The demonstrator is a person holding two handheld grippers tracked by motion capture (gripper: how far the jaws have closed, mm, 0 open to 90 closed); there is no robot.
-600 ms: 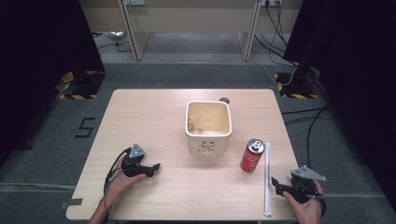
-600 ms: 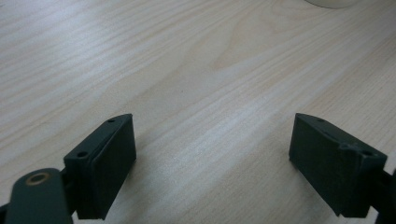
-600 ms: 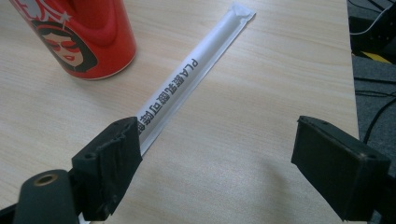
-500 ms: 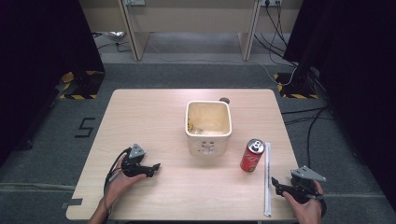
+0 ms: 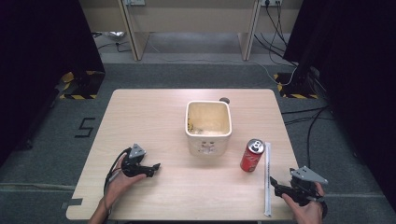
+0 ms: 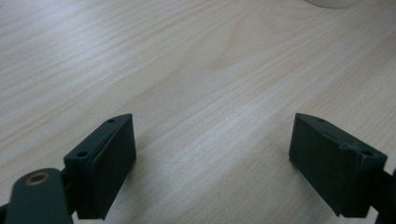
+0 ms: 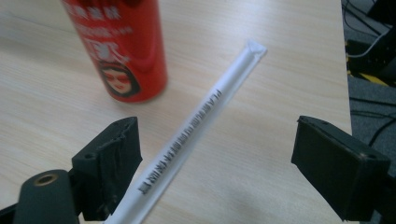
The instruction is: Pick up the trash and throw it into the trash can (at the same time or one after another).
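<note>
The right claw (image 7: 212, 163), spread wide, hovers at lower frame over the paper-wrapped straw (image 7: 196, 121): likely light, thin, crushable, best pinched gently mid-length off the tabletop (image 7: 261, 107).

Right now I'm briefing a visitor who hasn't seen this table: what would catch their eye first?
Probably the red can, standing upright right of the table's middle, the only strong colour there. Behind it to the left stands a cream square tub, and a white wrapped straw lies along the right edge, running between the open jaws of the right gripper.
</note>
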